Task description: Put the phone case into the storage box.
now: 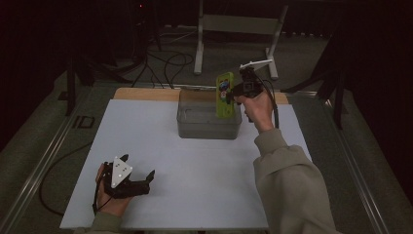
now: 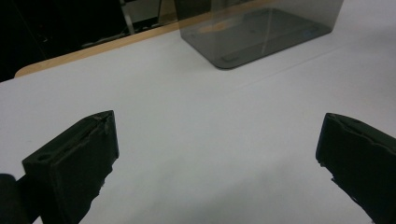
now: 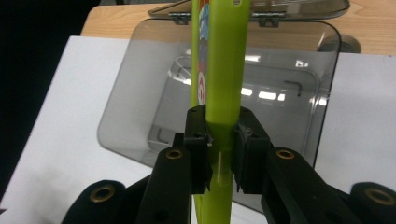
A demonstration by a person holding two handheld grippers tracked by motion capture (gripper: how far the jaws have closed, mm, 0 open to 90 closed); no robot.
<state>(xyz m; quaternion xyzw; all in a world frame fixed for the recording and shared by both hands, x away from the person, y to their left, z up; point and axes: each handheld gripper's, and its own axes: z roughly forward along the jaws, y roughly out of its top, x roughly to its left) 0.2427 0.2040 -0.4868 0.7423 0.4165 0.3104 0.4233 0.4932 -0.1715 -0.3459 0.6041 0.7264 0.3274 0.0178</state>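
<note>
Here the flat lime-green package (image 3: 219, 88) carries colourful print on one face.

Dim room, dark surroundings; soft, slightly blurred pictures throughout.

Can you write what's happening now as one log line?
right gripper: shut on green package | over clear bin | left gripper: open, idle

A box (image 1: 209, 119) sat on the far middle of the table (image 1: 195, 165). The right gripper (image 1: 230, 92) held a flat pack (image 1: 224, 95) upright over the box's right end. The left gripper (image 1: 139, 178) rested on the table's near left corner, well apart from the box
</note>
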